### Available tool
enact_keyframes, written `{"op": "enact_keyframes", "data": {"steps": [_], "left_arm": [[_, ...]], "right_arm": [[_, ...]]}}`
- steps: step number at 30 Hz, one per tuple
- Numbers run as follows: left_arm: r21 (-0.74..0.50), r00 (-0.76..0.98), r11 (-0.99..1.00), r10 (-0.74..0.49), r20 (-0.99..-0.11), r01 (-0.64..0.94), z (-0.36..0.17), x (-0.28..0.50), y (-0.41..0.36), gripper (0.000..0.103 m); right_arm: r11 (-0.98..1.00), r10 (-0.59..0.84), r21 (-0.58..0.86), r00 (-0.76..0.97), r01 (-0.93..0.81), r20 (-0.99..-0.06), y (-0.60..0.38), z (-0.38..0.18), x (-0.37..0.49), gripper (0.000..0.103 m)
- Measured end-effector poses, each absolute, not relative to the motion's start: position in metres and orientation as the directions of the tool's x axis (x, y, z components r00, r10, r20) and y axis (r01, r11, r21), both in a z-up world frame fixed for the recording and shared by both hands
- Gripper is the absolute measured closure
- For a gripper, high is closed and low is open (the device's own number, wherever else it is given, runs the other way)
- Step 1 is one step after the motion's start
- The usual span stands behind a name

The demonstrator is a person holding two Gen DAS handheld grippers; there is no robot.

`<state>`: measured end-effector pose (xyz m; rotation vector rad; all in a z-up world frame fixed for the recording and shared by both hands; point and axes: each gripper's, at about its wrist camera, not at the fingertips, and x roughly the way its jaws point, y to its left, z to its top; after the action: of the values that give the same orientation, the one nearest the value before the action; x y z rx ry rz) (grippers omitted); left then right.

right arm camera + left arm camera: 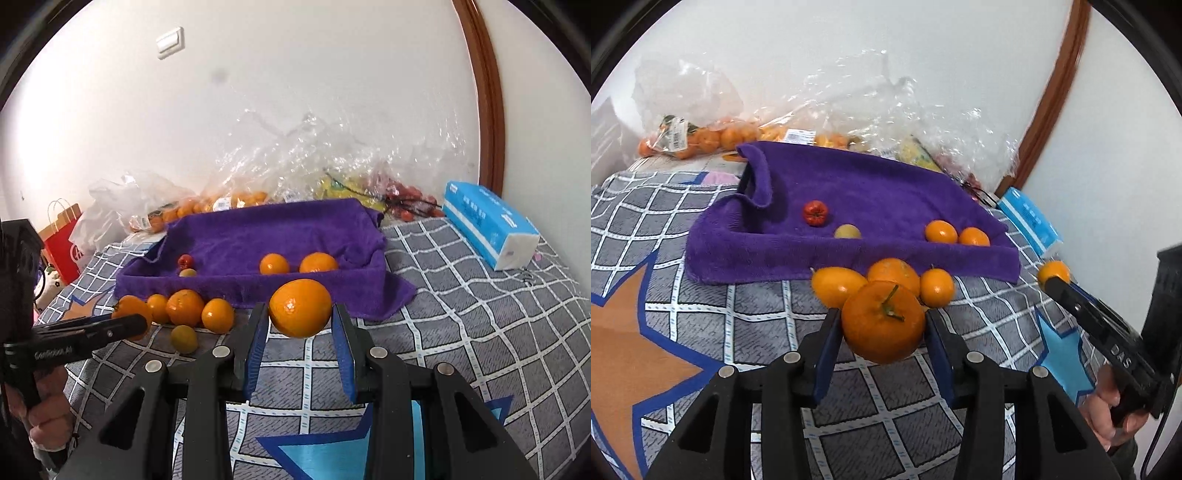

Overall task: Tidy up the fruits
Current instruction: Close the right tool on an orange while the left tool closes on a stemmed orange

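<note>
left tool (882, 321): clamped on stemmed orange (883, 320) above checked bed cover (738, 332). right tool (300, 314): clamped on second orange (300, 308), raised just before purple towel (258, 232) holding four small fruits

A plain white wall (295, 92) stands beyond the claws, carrying a white rectangular wall switch (170, 41) up to the left. A brown wooden door frame (484, 92) rises at right. Below lies a bed under a grey checked bedsheet with star patterns (480, 314).
</note>
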<state>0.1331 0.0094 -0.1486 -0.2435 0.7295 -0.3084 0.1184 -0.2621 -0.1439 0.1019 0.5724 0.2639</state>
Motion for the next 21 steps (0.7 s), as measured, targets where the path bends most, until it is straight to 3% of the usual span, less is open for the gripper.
{"op": "enact_keyframes", "data": {"steps": [21], "left_arm": [[-0.336, 0.754, 0.93, -0.328, -0.568, 0.151, -0.1423, 0.1276, 0.0194, 0.06]], "right_arm": [[0.957, 0.284, 0.204, 0.802, -0.205, -0.526, -0.2651, -0.145, 0.1214, 0.068]]}}
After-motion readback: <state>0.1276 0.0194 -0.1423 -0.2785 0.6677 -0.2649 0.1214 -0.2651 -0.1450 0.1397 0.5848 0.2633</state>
